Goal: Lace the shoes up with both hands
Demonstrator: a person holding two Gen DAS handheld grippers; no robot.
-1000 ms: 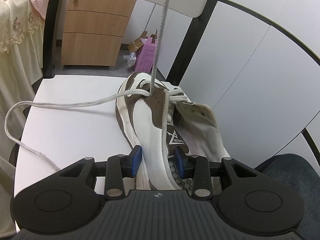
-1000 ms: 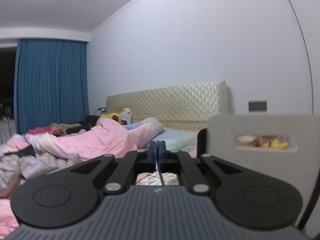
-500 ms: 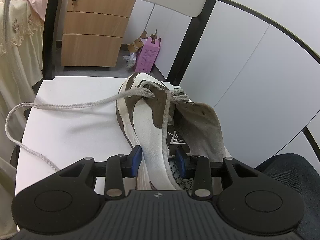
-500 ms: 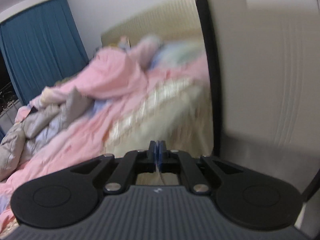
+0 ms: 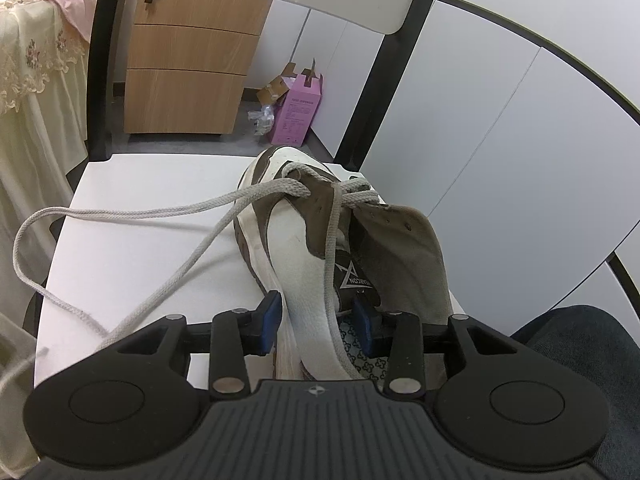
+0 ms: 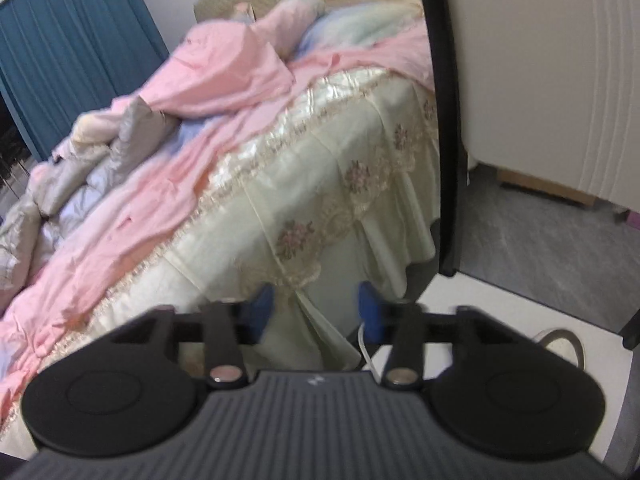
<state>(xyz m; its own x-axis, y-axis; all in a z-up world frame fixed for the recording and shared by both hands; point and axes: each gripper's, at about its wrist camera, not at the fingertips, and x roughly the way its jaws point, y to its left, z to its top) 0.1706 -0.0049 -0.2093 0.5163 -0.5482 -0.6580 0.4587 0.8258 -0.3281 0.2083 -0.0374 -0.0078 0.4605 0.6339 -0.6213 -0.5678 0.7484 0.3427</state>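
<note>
Left hand-held gripper (image 5: 316, 320) clamps partly closed; right hand-held gripper (image 6: 316, 308) has just opened, empty.

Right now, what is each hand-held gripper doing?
Left hand-held gripper: closed on the shoe at its heel end.
Right hand-held gripper: open, jaws have just been opening, nothing between them.

The shoe (image 5: 320, 248) lies on the chair seat (image 5: 140, 248), its lace (image 5: 132, 214) trailing left.
</note>
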